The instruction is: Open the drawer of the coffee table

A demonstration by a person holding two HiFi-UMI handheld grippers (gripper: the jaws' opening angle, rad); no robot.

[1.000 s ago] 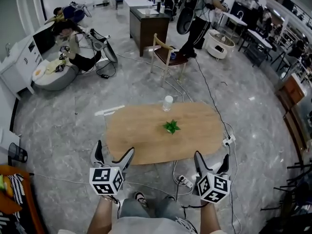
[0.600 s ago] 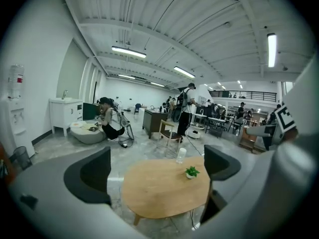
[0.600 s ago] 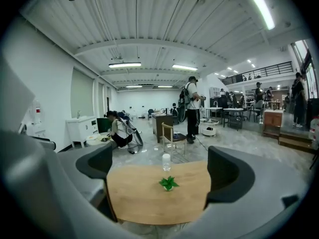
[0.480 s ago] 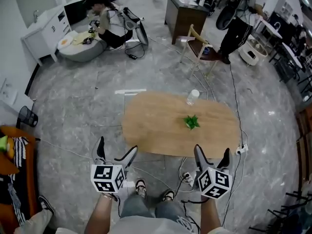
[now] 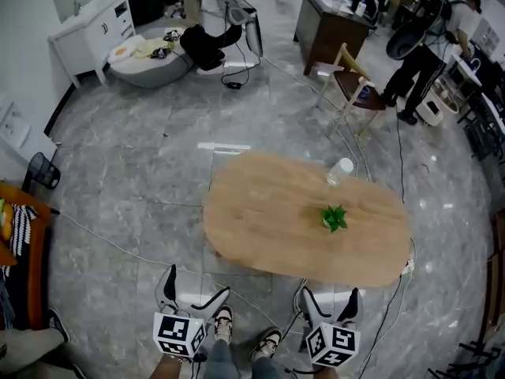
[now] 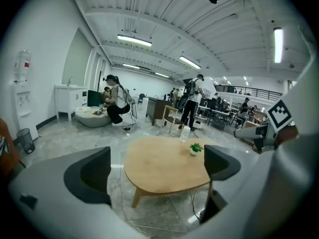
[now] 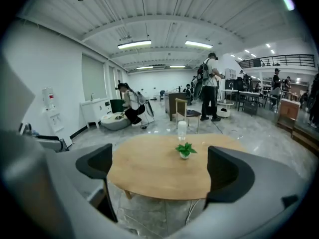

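An oval wooden coffee table stands on the marble floor ahead of me, also seen in the left gripper view and the right gripper view. A small green plant and a clear bottle stand on it. No drawer shows in any view. My left gripper and right gripper hang short of the table's near edge, both open and empty.
A white power strip and cables lie by the table's right end. A wooden chair and a dark desk stand beyond. People sit and stand at the back. A black bin is at the left wall.
My view has swung left and closer, so the table now sits farther right and larger. Both grippers have sunk toward the frame's bottom edge, still open.
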